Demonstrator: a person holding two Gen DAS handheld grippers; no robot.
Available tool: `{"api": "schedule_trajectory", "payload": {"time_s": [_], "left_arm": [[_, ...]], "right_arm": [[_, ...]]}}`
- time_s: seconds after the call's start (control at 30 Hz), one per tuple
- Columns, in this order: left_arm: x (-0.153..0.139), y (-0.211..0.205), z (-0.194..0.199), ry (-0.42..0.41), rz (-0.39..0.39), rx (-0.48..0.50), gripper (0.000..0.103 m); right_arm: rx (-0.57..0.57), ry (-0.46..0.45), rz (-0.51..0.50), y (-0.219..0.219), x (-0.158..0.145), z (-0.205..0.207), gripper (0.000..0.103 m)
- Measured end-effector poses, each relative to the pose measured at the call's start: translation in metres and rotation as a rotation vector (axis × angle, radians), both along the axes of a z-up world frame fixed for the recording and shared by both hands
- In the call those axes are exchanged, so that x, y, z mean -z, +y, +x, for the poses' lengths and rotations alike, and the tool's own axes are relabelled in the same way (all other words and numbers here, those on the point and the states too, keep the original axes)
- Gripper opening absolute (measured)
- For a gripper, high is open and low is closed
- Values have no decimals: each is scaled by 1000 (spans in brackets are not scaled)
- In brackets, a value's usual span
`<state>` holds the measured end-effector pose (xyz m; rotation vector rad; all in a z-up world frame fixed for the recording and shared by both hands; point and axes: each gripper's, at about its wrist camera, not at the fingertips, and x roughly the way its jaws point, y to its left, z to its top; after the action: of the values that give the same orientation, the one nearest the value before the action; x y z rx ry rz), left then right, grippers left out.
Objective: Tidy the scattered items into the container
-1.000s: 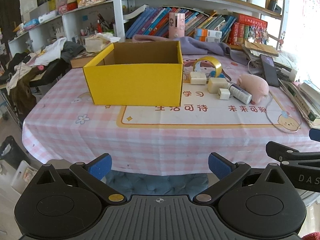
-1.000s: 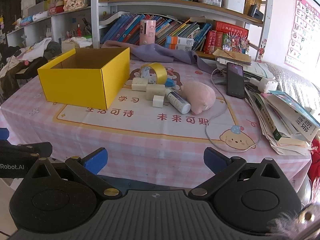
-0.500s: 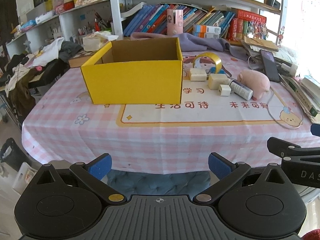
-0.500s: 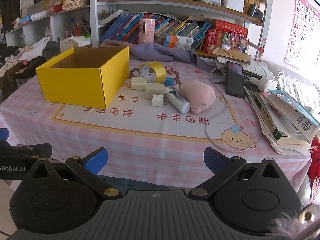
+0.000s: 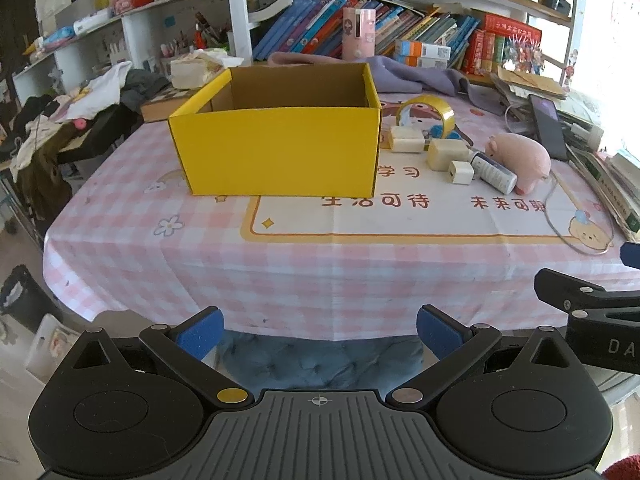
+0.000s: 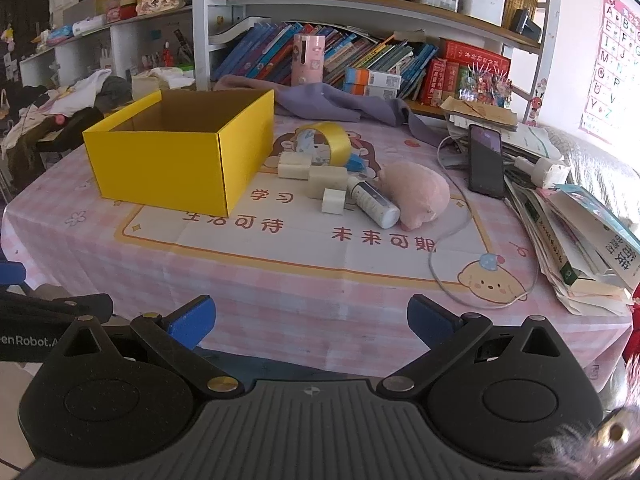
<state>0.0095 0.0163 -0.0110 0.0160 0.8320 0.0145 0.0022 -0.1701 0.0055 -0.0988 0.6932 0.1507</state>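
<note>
Left gripper (image 5: pixel 318 330): fingers spread wide, nothing between the blue pads (image 5: pixel 200 330). It hangs at the bottom centre of the left view, off the near edge of the table (image 5: pixel 280 280), touching nothing.

Right gripper (image 6: pixel 310 320): fingers likewise spread wide and empty, at the bottom centre of the right view, short of the table edge. Part of it also shows at the lower right edge of the left view.

Yellow box (image 5: pixel 276 148): open top, upright on the pink checked tablecloth (image 5: pixel 160 256), centre-left of the left view. As far as its inside can be seen, no items are in it; the floor of the box is hidden by the near wall.

Scattered items lie in a cluster just right of the box, centre-right of the left view:
- roll of yellow tape (image 5: pixel 426 114), standing on edge, at the back of the cluster
- cream block (image 5: pixel 406 143), in front of the tape, nearest the box
- larger cream block (image 5: pixel 446 153), just right of it
- small white cube (image 5: pixel 460 172), at the front of the cluster, touching or nearly touching the tube
- white tube (image 5: pixel 492 172), lying on its side, against the pig
- pink plush pig (image 5: pixel 518 156), at the right end of the cluster

Not in the cluster: a black phone (image 6: pixel 485 160) lies flat at the upper right of the right view, with a grey cable (image 6: pixel 452 236) looping across the cloth below it. A stack of books and papers (image 6: pixel 580 248) fills the right edge. A purple cloth (image 6: pixel 340 102) lies behind the box, in front of the bookshelves (image 6: pixel 360 52).
</note>
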Motion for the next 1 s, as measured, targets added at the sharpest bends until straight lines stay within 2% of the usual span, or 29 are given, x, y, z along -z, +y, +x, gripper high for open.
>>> {"api": "schedule_trajectory", "payload": {"time_s": [0.7,0.77,1.0], "left_arm": [[3,-18,35,-13,-7,40,102],[4,-21,40,-12,-10,51,102],[7,-41,62,-17,-7,111,102]], "right_arm": [[6,36,34,-16,8,39,91],[5,36,34,-18,8,43,88],[44,28,34,-31,8,61,88]]}}
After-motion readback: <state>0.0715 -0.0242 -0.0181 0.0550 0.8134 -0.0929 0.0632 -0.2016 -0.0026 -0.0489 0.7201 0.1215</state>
